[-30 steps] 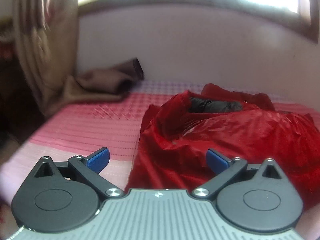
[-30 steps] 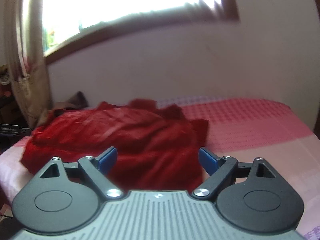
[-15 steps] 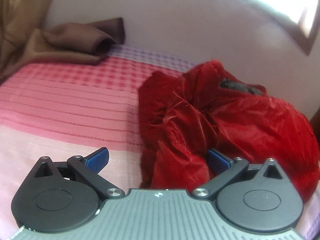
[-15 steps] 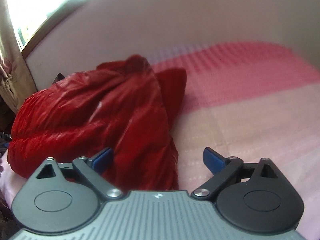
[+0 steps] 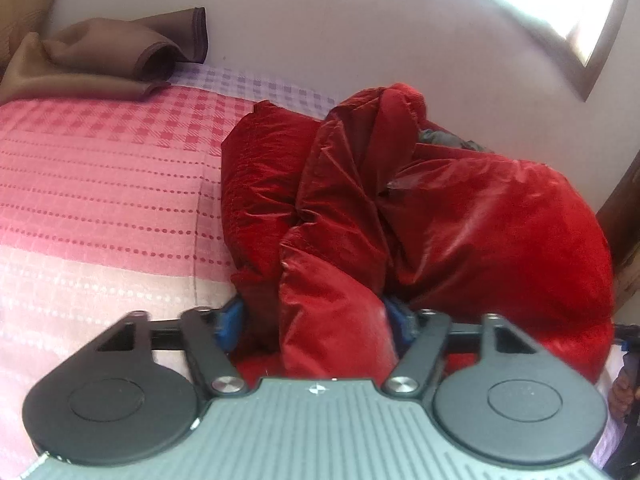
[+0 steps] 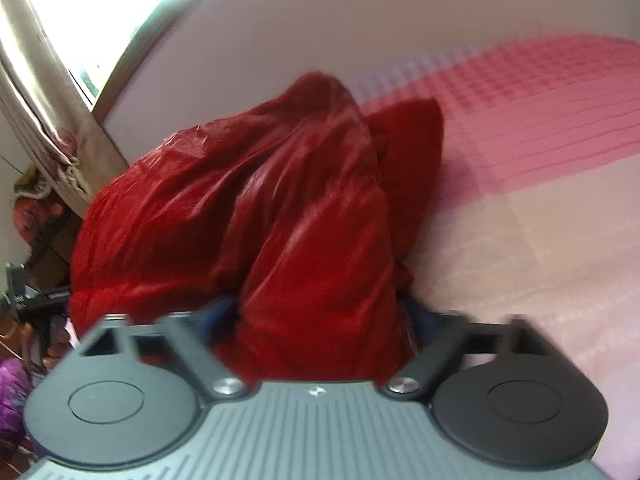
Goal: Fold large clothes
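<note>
A puffy red jacket (image 5: 460, 220) lies crumpled on the pink checked bed (image 5: 100, 200), with a bit of dark grey lining (image 5: 448, 140) showing at its top. My left gripper (image 5: 316, 322) is at the jacket's near left edge. Its jaws are closing, and a thick fold of red fabric fills the gap and touches both blue pads (image 5: 230, 326). In the right wrist view the same jacket (image 6: 240, 200) bulges up from the bed (image 6: 540, 240). My right gripper (image 6: 320, 312) is closing on the near right edge, and the fabric mostly hides its pads.
A brown blanket (image 5: 100, 60) lies bunched at the bed's far left corner against the pale wall (image 5: 360, 32). A window (image 5: 560, 0) and a curtain (image 6: 40, 100) are above. Dark clutter (image 6: 36, 300) stands beside the bed. A hand (image 5: 622, 396) shows at the right edge.
Both grippers dropped and tilted down toward the jacket, then their jaws narrowed from wide open onto folds at its near edge. The jacket now bunches up between the fingers.
</note>
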Demonstrator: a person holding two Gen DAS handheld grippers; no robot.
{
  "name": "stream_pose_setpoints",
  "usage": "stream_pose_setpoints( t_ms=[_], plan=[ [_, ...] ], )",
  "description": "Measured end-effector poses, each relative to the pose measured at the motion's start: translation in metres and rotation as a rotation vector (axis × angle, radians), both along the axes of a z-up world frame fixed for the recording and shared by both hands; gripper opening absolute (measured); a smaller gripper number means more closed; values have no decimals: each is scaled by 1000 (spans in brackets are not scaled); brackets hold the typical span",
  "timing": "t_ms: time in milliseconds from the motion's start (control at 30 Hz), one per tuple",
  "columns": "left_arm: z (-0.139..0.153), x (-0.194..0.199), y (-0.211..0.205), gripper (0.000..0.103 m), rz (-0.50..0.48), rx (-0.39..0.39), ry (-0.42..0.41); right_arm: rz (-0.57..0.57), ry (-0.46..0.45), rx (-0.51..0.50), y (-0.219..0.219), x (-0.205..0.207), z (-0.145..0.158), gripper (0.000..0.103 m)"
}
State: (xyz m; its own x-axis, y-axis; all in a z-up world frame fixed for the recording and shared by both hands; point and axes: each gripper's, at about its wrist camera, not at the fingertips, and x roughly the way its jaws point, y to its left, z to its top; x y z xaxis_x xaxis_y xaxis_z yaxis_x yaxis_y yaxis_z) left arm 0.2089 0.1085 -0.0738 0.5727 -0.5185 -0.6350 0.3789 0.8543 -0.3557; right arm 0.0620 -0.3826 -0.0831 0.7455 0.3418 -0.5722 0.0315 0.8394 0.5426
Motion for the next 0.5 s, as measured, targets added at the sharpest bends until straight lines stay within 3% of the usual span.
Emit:
stream_pose_setpoints(
  t_ms=[133,300,500],
  plan=[
    [11,-15,-8,41,28,18,-19,-14,-17,43,1,-4,2,33],
    [20,-30,-9,30,87,16,-17,-47,-34,88,-1,-14,3,25],
    [27,-49,3,27,123,-12,16,-56,-33,124,1,-30,10,22]
  ],
)
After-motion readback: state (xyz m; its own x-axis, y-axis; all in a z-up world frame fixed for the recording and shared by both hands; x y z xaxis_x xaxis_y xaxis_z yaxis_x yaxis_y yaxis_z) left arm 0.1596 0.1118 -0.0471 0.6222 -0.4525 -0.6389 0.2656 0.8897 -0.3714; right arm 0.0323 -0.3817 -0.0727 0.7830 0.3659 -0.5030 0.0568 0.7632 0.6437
